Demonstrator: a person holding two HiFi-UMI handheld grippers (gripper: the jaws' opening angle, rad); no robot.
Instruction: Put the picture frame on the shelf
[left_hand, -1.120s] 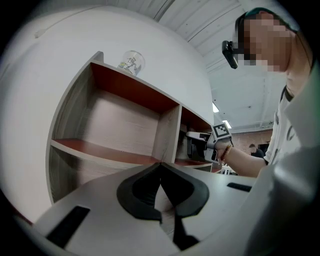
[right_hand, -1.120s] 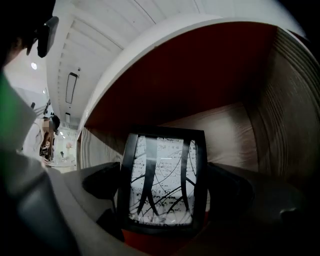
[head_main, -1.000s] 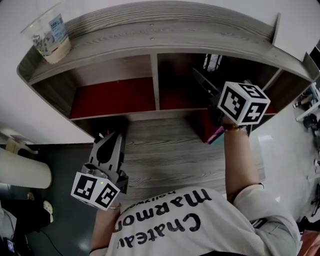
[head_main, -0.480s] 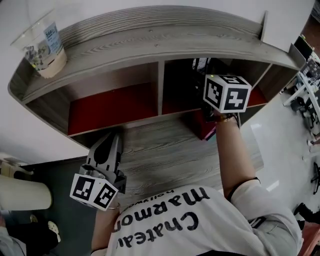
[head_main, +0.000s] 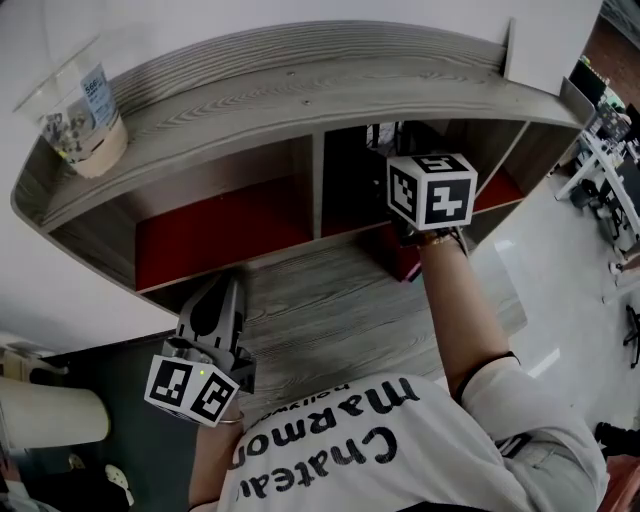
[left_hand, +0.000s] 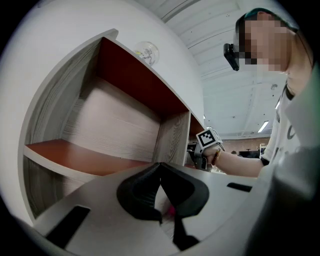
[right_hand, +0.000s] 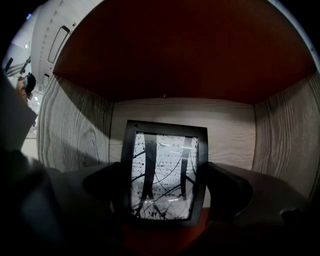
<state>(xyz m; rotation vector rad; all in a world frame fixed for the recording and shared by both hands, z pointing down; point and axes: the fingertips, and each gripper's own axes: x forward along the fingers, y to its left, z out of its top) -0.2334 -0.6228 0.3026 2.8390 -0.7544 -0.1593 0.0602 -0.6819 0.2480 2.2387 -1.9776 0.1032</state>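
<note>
Picture frame (right_hand: 162, 172) is clamped by its side edges in the right tool (right_hand: 164, 190), upright so it'll stand by itself, deep in the right compartment of the shelf (head_main: 300, 90), near the back wall. Left tool (left_hand: 161, 185) is pinched closed on nothing, parked off the front edge.

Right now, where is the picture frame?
In the right gripper view, the picture frame stands upright between the jaws of the right gripper, inside the right-hand compartment of the shelf, with the wooden back wall behind it.
</note>
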